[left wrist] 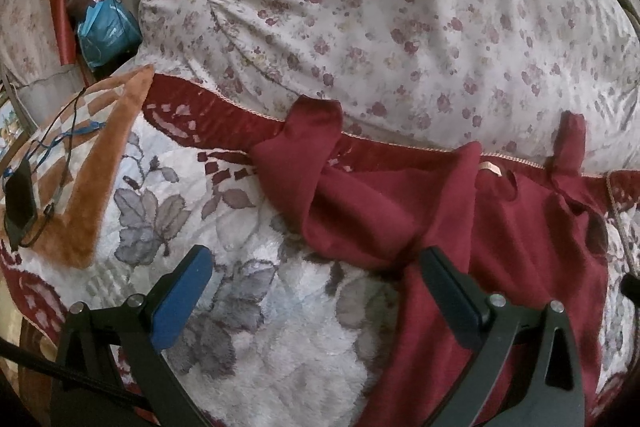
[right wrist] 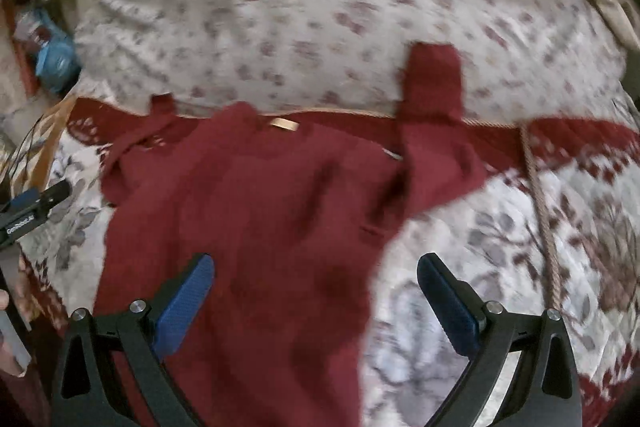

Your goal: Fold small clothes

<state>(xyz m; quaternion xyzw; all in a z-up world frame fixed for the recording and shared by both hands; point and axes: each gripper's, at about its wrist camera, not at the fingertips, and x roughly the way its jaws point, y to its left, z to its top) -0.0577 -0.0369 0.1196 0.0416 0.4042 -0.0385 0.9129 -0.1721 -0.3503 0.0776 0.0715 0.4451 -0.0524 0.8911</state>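
Note:
A dark red small top (left wrist: pixel 500 227) lies spread on a plush floral blanket (left wrist: pixel 280 327), its collar with a tan label (left wrist: pixel 490 167) toward the pillow. In the left wrist view its left sleeve (left wrist: pixel 304 147) is bunched and folded inward. My left gripper (left wrist: pixel 316 267) is open above the blanket at the garment's left edge, holding nothing. In the right wrist view the same top (right wrist: pixel 260 227) fills the middle, its right sleeve (right wrist: pixel 432 95) reaching onto the pillow. My right gripper (right wrist: pixel 316 275) is open over the garment's lower right edge. The left gripper's tip (right wrist: pixel 36 203) shows at the left.
A large floral pillow (left wrist: pixel 400 7) lies behind the garment. An orange patterned cloth (left wrist: pixel 92 187) with a black device and cables (left wrist: pixel 20 203) sits at the left. A blue packet (left wrist: pixel 108 31) lies beyond it. A braided cord (right wrist: pixel 544 219) crosses the blanket at right. A hand (right wrist: pixel 8 307) shows at the left edge.

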